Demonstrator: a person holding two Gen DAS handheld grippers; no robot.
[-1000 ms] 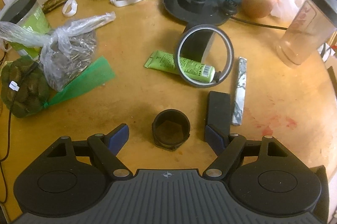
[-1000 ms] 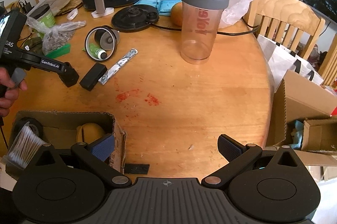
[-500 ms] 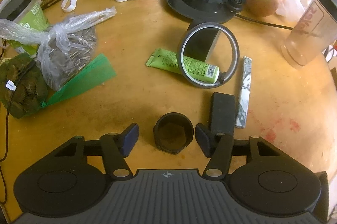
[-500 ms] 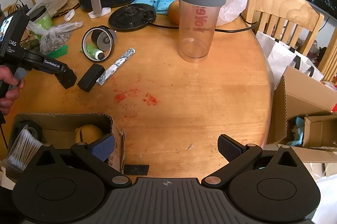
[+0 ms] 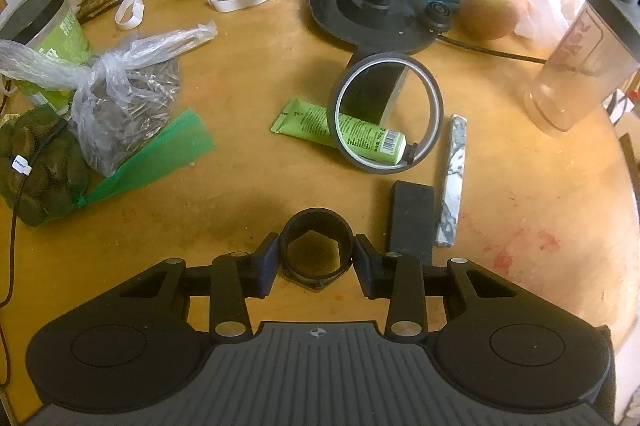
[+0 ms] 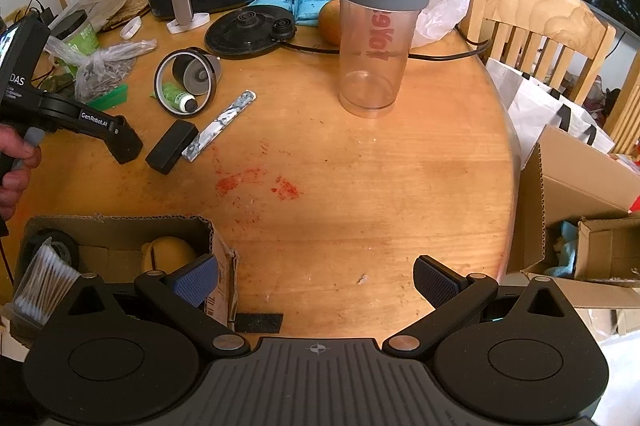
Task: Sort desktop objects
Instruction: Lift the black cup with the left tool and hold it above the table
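Observation:
A small black cup [image 5: 318, 226] with a hexagonal hollow stands on the wooden table [image 5: 240, 66], close in front of the left wrist camera. My left gripper [image 5: 316, 256] has a blue pad on each side of it; the jaws are closing and the pads touch its wall. In the right wrist view a hand holds the left gripper [image 6: 124, 146] at the table's left, and its fingers hide the cup. My right gripper [image 6: 316, 280] stands open with nothing between its fingers, beside an open cardboard box [image 6: 120, 226].
Just beyond the cup lie a black block [image 5: 412, 222], a marbled bar [image 5: 454, 178], a round mirror [image 5: 386, 118] and a green tube [image 5: 308, 120]. Bags sit at the left [image 5: 128, 98]. A shaker bottle [image 6: 376, 38] stands mid-table. The box holds cotton swabs [image 6: 44, 274].
The left gripper's jaws have come together from wide apart until the pads meet the black cup. The right gripper has kept still and stayed open.

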